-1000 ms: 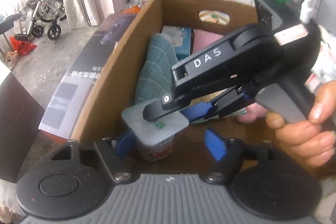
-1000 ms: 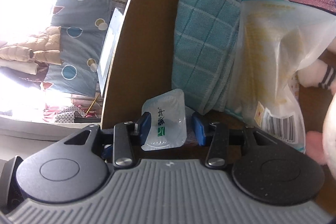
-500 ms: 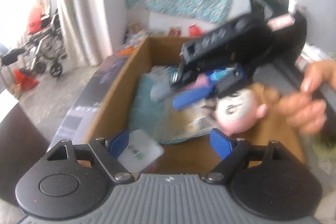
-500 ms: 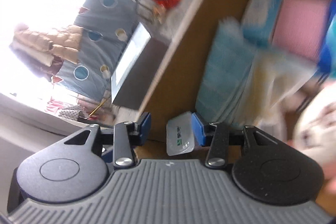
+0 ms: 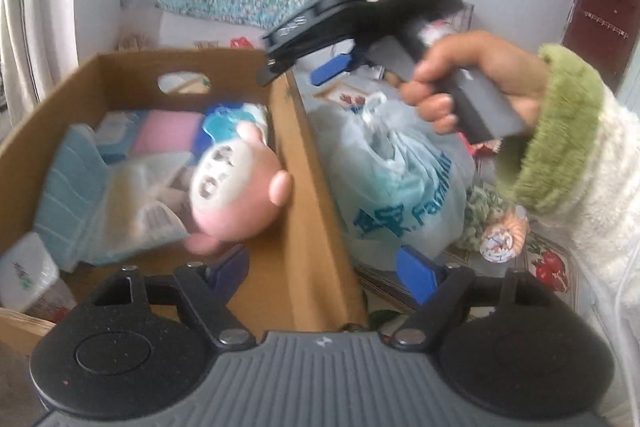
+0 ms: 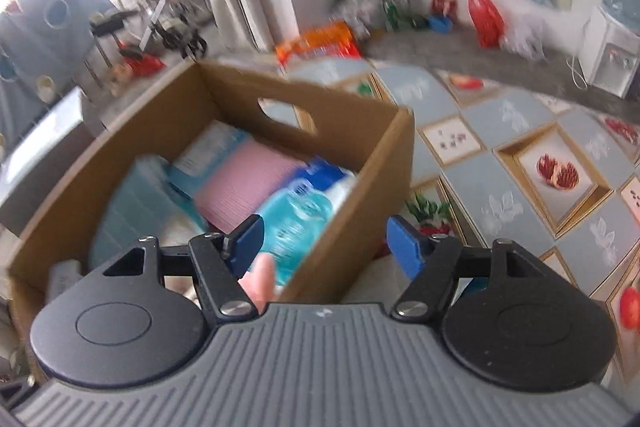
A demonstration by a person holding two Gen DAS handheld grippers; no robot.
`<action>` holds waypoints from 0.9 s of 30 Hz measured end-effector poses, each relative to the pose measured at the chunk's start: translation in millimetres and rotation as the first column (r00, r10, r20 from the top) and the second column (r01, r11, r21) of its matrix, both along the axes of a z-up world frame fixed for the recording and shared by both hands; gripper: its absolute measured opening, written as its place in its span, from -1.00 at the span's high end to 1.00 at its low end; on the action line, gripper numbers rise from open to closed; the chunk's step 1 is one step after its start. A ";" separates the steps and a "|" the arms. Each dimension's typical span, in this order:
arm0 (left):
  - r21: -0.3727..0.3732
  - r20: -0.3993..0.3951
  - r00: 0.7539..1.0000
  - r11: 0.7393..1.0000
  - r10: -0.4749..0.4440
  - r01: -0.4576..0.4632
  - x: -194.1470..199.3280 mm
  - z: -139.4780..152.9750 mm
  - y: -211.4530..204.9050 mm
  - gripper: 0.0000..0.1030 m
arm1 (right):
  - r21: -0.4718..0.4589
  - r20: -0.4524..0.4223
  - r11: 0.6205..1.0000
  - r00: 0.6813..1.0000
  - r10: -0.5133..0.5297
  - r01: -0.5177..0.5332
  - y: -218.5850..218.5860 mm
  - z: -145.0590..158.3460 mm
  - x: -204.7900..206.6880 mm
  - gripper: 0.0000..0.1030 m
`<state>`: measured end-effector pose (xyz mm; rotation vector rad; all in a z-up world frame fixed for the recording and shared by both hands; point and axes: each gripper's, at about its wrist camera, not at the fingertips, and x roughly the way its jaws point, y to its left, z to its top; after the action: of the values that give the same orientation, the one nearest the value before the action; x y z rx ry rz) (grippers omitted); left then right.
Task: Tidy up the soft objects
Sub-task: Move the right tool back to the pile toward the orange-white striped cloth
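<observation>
The right tool [image 6: 324, 241] has just been opening; its blue pads now stand apart with nothing between them, above the near right corner of the cardboard box [image 6: 160, 115]. The left tool [image 5: 322, 267] is also spread and empty, straddling the box's right wall, and its jaws have just been closing a little.

Both views are blurred, so I judge the hands to be moving fast. A tool carried low could catch the box wall and shift or tip the box. The pink plush toy [image 5: 232, 195] sits high against the right wall, leaning on the packets beneath, and could roll out if the box is knocked.

Inside the box, along the left wall, stands a folded teal towel [image 5: 68, 183], with a clear plastic packet [image 5: 136, 199] against it. A small white sealed cup [image 5: 24, 275] lies in the near left corner. At the far end are a pink cloth [image 6: 244, 183] and a pale blue packet, and a blue wipes pack [image 6: 296, 219] lies by the right wall.

Outside, on the fruit-patterned desk [image 6: 560, 163], a knotted plastic bag [image 5: 392, 187] rests just beside the box.
</observation>
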<state>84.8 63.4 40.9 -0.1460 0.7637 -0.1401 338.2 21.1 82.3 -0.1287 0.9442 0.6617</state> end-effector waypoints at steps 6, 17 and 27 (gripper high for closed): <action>-0.055 -0.026 0.999 0.997 -0.047 0.046 2.4 -13.5 -15.3 -0.49 | -0.100 -0.031 0.995 0.999 0.012 -0.015 20.0 -42.7 2.1 -0.25; -0.006 0.027 0.997 0.998 -0.065 0.065 -6.8 -18.1 -25.4 -0.47 | -0.168 0.040 0.985 0.998 0.042 -0.035 22.4 -53.2 -2.8 -0.21; -0.011 0.046 0.992 0.993 -0.121 0.122 -13.9 -12.3 -27.3 -0.50 | -0.068 0.008 0.998 1.000 0.013 -0.013 -1.3 -47.9 0.5 -0.22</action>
<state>70.9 36.1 28.6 -0.1090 0.7263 -0.2633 338.7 19.8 34.4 -0.1976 0.9592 0.6407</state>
